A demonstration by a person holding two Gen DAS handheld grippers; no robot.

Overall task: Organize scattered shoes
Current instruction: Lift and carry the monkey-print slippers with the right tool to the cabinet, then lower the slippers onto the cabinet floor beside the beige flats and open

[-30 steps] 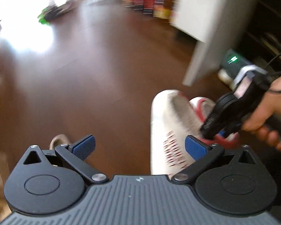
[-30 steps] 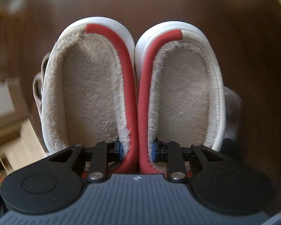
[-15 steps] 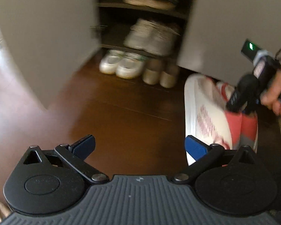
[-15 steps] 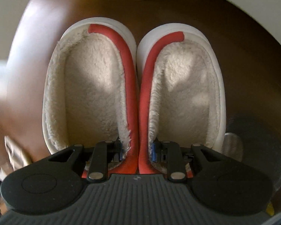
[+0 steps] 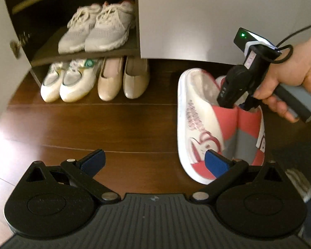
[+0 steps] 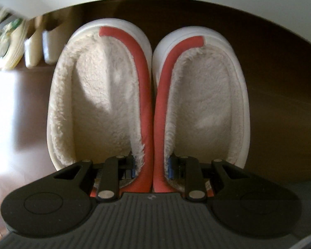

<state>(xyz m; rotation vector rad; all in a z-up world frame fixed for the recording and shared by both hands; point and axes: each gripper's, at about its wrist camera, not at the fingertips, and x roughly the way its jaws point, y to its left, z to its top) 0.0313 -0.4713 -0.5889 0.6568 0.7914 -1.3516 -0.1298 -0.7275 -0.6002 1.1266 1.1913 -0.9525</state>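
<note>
A pair of slippers, gripped by the right tool, pointing down above a dark wooden floor. Its jaws are nearly closed, one finger inside each slipper, pinching the two red inner walls together. The slippers are white-soled with a cream fleece lining; a red band runs along each inner rim. From the left wrist view the uppers of the slippers are white with red and grey panels and a red printed motif, and the pair hangs side by side, toes toward the camera, in front of a pale cabinet door. A hand holds the right tool's handle. The left tool stands wide open with nothing between its blue pads.

Left of the slippers, an open shoe cabinet holds grey-white trainers on a shelf; white sneakers and beige flats stand below on the floor.
</note>
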